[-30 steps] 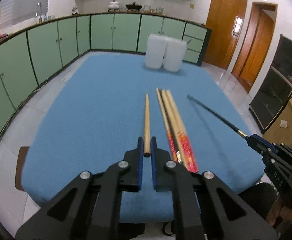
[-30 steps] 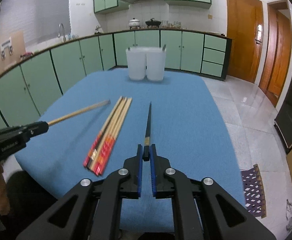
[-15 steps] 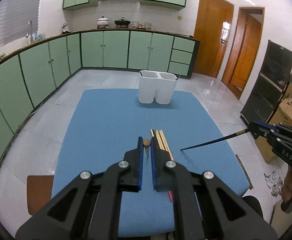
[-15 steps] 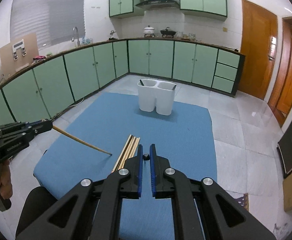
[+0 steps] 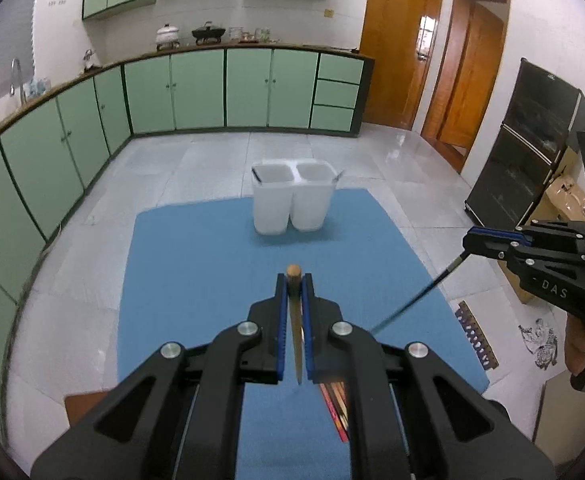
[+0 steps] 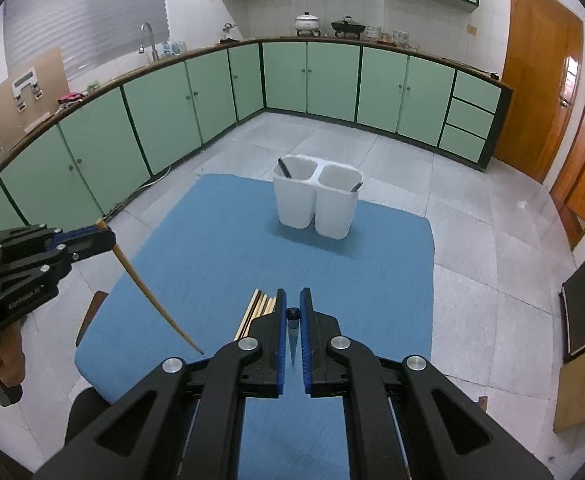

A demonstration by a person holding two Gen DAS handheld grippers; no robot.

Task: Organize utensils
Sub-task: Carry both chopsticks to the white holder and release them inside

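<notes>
High above the blue mat (image 5: 196, 272), my left gripper (image 5: 293, 280) is shut on a plain wooden chopstick (image 5: 297, 344) near its thick end; the thin end hangs down toward the mat. My right gripper (image 6: 293, 296) is shut on a black chopstick (image 6: 293, 334) that also hangs tip down. Each wrist view shows the other gripper from the side: the right gripper (image 5: 468, 242) with the black chopstick (image 5: 416, 300), the left gripper (image 6: 108, 236) with the wooden chopstick (image 6: 148, 296). A bundle of wooden chopsticks (image 6: 258, 308) lies on the mat. A white two-compartment holder (image 6: 316, 204) stands at the far edge.
A dark utensil leans in each compartment of the holder (image 5: 292, 204). A brown seat (image 6: 92, 308) pokes out beside the mat's near left corner. Green cabinets (image 6: 164, 108) line the far walls, and a black appliance (image 5: 524, 152) stands on the right.
Both grippers rose well above the table, each lifting its chopstick off the mat. The chopsticks swung from pointing forward to hanging tip down. The mat and holder look smaller and farther below.
</notes>
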